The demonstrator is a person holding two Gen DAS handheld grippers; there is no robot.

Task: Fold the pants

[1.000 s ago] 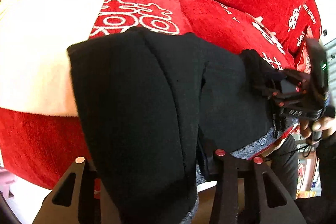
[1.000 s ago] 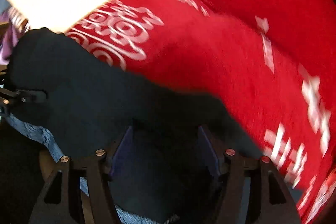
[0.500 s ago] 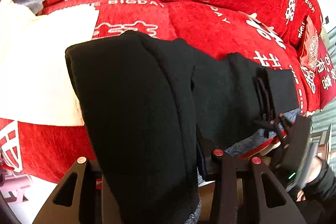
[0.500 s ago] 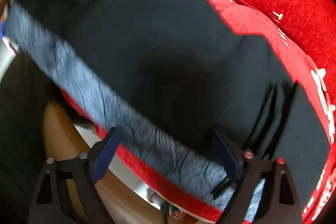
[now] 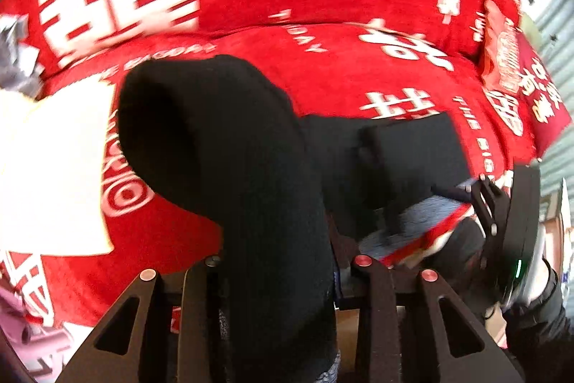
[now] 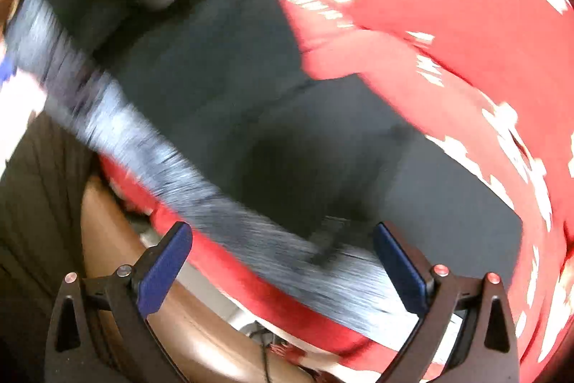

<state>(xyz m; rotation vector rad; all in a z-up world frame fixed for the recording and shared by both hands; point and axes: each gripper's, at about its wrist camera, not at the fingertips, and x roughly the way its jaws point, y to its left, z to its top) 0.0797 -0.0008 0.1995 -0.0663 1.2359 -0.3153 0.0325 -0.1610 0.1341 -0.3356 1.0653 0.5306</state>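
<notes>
The black pants [image 5: 229,146] lie on a red sofa cover with white characters [image 5: 323,6]. My left gripper [image 5: 283,271] is shut on a bunched fold of the pants and holds it up off the cover. The rest of the pants [image 6: 287,117] lies flat, with its grey inner lining [image 6: 201,189] showing along the sofa's front edge. My right gripper [image 6: 283,261] is open and empty, just off the lining edge. It also shows at the right of the left wrist view [image 5: 502,218].
A cream cloth [image 5: 50,167] lies on the cover to the left of the pants. A red printed cushion [image 5: 509,60] sits at the far right. The brown sofa front [image 6: 150,318] is below the cover's edge.
My right gripper has let go of the pants, opened and pulled back to the sofa's front edge. My left gripper has lifted its fold higher; that end now hangs bunched.
</notes>
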